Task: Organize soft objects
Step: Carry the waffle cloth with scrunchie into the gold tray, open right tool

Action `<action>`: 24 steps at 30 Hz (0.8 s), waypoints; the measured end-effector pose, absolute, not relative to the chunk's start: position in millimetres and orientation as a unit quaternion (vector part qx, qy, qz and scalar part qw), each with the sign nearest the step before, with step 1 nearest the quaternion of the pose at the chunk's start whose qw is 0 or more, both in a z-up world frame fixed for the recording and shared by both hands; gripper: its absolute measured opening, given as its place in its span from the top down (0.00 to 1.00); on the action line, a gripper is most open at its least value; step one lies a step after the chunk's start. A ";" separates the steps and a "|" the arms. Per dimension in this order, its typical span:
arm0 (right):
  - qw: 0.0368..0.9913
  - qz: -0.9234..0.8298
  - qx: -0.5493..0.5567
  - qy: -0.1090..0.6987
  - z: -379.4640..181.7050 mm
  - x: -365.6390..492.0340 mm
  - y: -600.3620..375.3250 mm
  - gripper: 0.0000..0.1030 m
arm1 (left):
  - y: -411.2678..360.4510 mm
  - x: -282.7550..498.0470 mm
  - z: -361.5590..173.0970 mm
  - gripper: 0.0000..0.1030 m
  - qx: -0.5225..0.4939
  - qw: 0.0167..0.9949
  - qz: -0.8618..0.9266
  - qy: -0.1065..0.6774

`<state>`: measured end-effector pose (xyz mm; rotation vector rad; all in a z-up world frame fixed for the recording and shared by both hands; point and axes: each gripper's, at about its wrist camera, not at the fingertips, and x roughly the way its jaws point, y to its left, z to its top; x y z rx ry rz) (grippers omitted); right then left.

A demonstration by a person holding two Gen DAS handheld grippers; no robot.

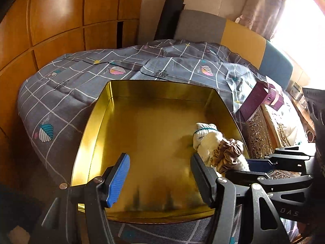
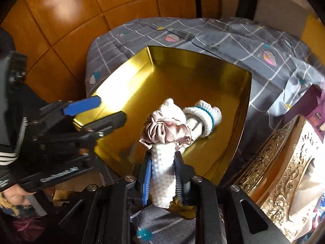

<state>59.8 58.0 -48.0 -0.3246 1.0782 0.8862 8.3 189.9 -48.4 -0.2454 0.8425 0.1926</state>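
Note:
An open gold tin lies on the bed. A white knitted sock with a teal-striped cuff has a pinkish-brown satin scrunchie wrapped around it. My right gripper is shut on the sock's near end, and the cuff end rests on the tin's floor near the right wall. In the left wrist view the sock and scrunchie sit at the tin's right side, with the right gripper coming in from the right. My left gripper hangs open over the tin's near part, holding nothing.
The tin sits on a grey checked duvet. An ornate gold lid and a purple box lie to the right of it. Wooden wardrobe doors stand behind the bed. A person's hand holds the left gripper's handle.

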 end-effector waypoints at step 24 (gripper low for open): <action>0.839 0.349 -0.121 0.400 -4.7 34.7 11.6 0.33 | 172.9 0.5 -31.2 0.39 -0.087 0.915 0.082 0.384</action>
